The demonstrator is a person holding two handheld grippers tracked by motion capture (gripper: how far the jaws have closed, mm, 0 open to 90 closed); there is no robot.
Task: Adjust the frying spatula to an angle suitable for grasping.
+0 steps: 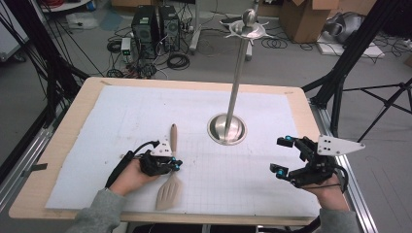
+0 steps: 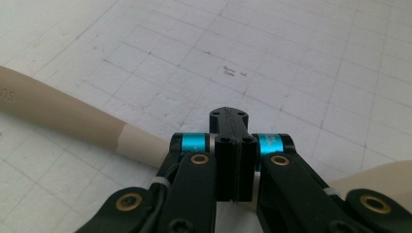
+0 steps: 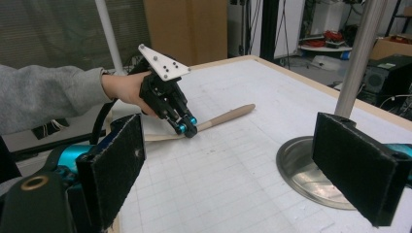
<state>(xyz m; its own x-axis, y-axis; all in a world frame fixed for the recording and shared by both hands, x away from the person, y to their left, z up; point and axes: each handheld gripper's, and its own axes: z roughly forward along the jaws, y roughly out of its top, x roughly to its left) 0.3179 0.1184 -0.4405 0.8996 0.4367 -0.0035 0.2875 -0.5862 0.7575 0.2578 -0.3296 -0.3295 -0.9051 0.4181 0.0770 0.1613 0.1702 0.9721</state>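
A beige spatula (image 1: pixel 173 137) lies on the white gridded mat, handle pointing away and blade (image 1: pixel 169 192) near the front edge. My left gripper (image 1: pixel 176 164) sits low over its neck. In the left gripper view the jaws (image 2: pixel 228 121) are shut flush together, and the spatula (image 2: pixel 58 109) passes underneath them, not between them. The right gripper view shows the left gripper's tips (image 3: pixel 187 128) down at the spatula (image 3: pixel 228 116). My right gripper (image 1: pixel 283 155) hovers open and empty at the right of the mat, with its pads (image 3: pixel 116 165) wide apart.
A steel stand with a round base (image 1: pixel 226 128) and a tall pole (image 1: pixel 238 73) rises from the middle of the mat, with hooks at its top (image 1: pixel 248 25). The base (image 3: pixel 301 165) lies just ahead of my right gripper. Beyond the wooden table edge (image 1: pixel 73 111) are computers, cables and tripods.
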